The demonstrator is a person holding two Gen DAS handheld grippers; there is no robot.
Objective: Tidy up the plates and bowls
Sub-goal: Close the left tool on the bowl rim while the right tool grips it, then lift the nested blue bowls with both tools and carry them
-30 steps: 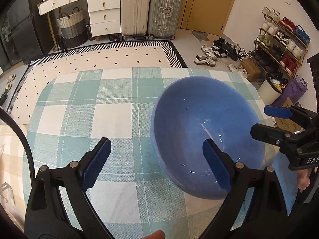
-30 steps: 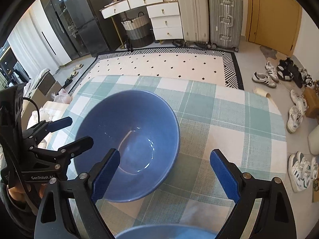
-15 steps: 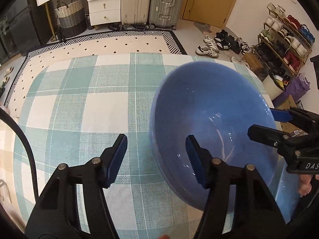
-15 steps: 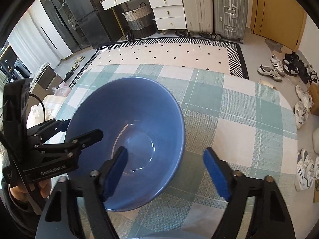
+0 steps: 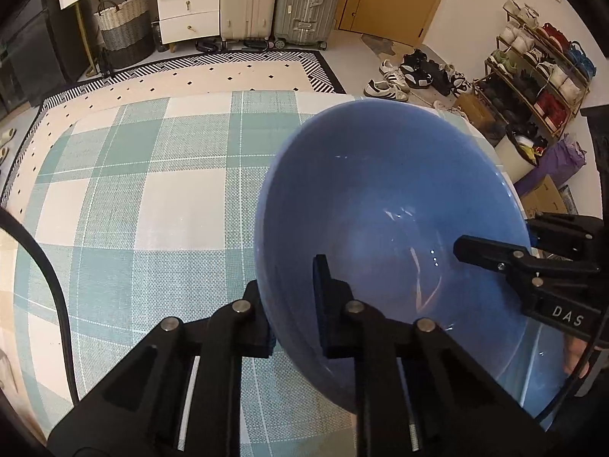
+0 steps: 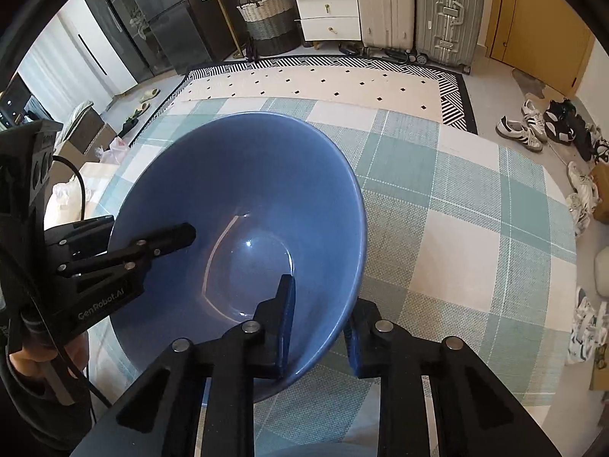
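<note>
A big blue bowl (image 5: pixel 380 205) stands on the green-checked tablecloth (image 5: pixel 114 198). My left gripper (image 5: pixel 293 312) straddles its near left rim, one pad inside and one outside. Its jaws are closing tight onto the wall. In the right wrist view the bowl (image 6: pixel 243 190) fills the left half. My right gripper (image 6: pixel 319 320) straddles the near right rim. Those jaws are closing too, with the wall pinched between the pads. Each view shows the other gripper on the opposite rim: the right gripper (image 5: pixel 502 251), the left gripper (image 6: pixel 160 240). A second blue dish (image 5: pixel 533 373) lies partly hidden behind the bowl.
The cloth (image 6: pixel 456 228) runs bare to the right of the bowl. Beyond the table lie a patterned rug (image 6: pixel 323 83), two suitcases (image 5: pixel 281 0), white drawers (image 5: pixel 186 7), a woven basket (image 6: pixel 270 19) and a shoe rack (image 5: pixel 540 72). A hand (image 6: pixel 34 361) holds the left gripper's handle.
Both grippers sank toward the bowl. Their jaws went from wide open to pinched on opposite sides of its rim, and the bowl looms larger in both views.
</note>
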